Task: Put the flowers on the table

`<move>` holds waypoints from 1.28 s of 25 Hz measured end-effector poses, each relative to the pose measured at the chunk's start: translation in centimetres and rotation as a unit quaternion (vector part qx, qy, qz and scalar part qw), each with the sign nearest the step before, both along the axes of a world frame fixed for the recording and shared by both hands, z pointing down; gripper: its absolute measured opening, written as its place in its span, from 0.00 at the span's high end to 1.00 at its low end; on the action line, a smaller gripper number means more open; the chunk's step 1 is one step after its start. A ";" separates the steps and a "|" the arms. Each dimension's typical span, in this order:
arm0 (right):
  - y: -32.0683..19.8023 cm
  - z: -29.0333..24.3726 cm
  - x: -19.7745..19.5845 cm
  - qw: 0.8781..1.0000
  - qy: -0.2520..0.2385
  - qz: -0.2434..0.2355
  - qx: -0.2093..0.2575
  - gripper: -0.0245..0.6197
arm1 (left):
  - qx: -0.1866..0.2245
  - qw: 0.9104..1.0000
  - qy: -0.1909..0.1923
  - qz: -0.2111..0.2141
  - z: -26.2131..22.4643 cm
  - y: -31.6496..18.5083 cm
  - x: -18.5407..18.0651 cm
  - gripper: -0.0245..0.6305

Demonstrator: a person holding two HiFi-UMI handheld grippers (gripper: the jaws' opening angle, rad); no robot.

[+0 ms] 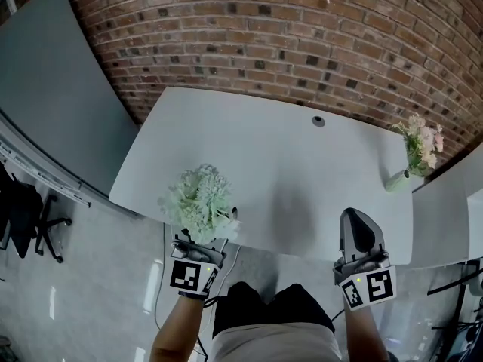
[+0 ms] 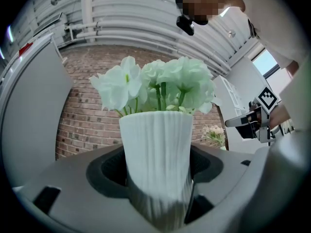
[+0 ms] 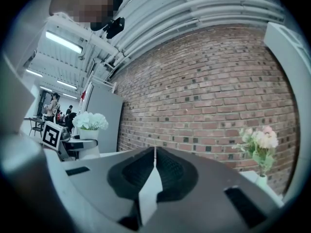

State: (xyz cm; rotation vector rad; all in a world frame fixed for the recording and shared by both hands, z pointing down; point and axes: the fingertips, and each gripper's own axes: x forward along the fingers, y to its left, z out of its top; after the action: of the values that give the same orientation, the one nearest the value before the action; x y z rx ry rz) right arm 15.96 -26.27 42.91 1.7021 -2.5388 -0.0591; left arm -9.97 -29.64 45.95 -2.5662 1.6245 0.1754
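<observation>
Loft-style open-plan office.
Bare brick wall (image 1: 302, 36), white table (image 1: 287, 157) with cable grommet (image 1: 318, 121), grey partition panels (image 1: 53, 89), black swivel chair (image 1: 30, 217); overhead, exposed ceiling ducts (image 2: 146, 18) and strip lights (image 3: 63, 41); farther back, people (image 3: 52, 106) at other tables.

You have no words, numbers or brand names to read here. The only printed signs are black-and-white square markers. One is on the left cube (image 1: 193, 276) behind your left claw (image 1: 200, 241), and one is on the right cube (image 1: 371, 287) behind your right claw (image 1: 358, 219). Both cubes sit just off the near edge of the counter (image 1: 287, 149). The markers are plain block patterns, with no letters or digits in them.
</observation>
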 end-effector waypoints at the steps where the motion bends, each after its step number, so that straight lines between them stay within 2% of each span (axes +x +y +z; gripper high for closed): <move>1: -0.1 0.2 0.1 1.000 0.000 0.002 0.001 0.93 | -0.001 1.000 0.000 0.001 0.3 -0.3 0.0 0.44; 19: -2.7 4.1 0.6 1.000 -0.001 0.028 -0.002 0.93 | 0.001 1.000 -0.012 0.017 4.4 -6.4 0.8 0.44; 32: -3.0 5.1 2.4 0.999 -0.007 0.053 -0.009 0.93 | 0.024 0.999 -0.027 0.028 4.4 -8.6 1.7 0.44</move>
State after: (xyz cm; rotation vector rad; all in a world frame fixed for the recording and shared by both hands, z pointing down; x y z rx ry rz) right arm 18.39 -29.23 48.03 1.8334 -2.4452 -0.0176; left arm -8.30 -38.22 50.37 -2.5590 1.5122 0.1464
